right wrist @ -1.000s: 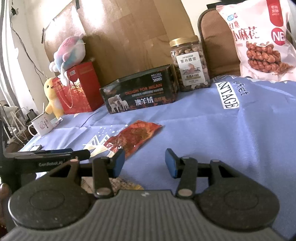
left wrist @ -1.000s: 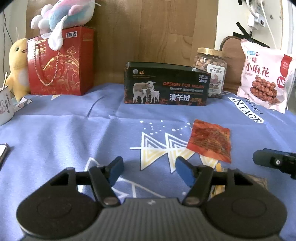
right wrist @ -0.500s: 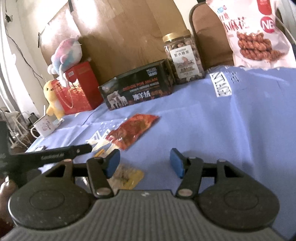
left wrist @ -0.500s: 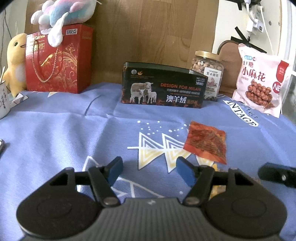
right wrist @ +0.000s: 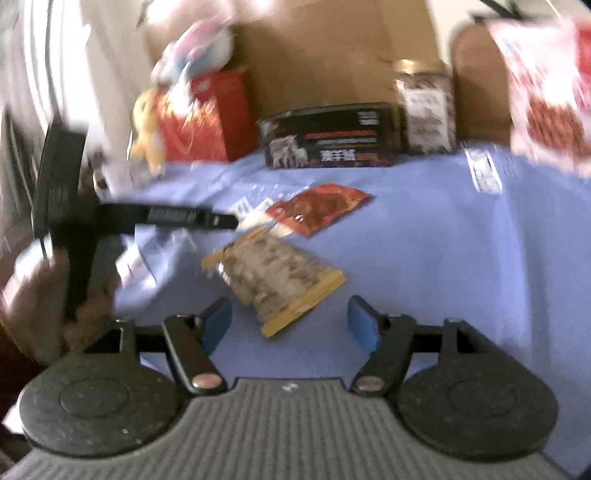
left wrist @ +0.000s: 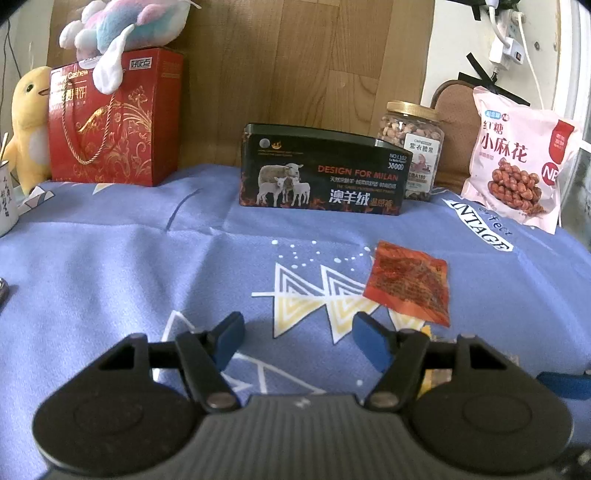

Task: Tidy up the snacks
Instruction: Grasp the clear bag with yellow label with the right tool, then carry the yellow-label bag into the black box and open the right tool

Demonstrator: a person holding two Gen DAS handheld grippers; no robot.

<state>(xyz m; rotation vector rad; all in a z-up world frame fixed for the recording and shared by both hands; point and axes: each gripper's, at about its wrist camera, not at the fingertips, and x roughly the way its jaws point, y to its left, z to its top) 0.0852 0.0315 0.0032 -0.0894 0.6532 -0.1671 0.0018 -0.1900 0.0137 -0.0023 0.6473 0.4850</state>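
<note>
My left gripper (left wrist: 299,341) hovers open over the blue cloth (left wrist: 147,266) with nothing between its blue pads. A red snack packet (left wrist: 408,282) lies flat ahead to its right. In the blurred right wrist view, my right gripper (right wrist: 291,326) has its jaws opening. A yellow-edged packet (right wrist: 277,280) of pale pieces lies on the cloth just ahead; its near corner reaches between the pads, which do not touch it. Beyond it lies the red snack packet (right wrist: 317,208). A hand (right wrist: 85,306) holds the left gripper, whose black finger (right wrist: 177,218) reaches in from the left.
Along the back stand a red gift bag (left wrist: 110,118) with a plush toy (left wrist: 125,26) on top, a dark tin box (left wrist: 325,170), a nut jar (left wrist: 413,140) and a pink snack bag (left wrist: 517,162). A yellow duck toy (left wrist: 27,122) and a mug (left wrist: 5,199) sit far left.
The right gripper's jaws have widened and its view has swung and rolled, bringing the yellow-edged packet into full sight. The left gripper has kept still and stayed open.
</note>
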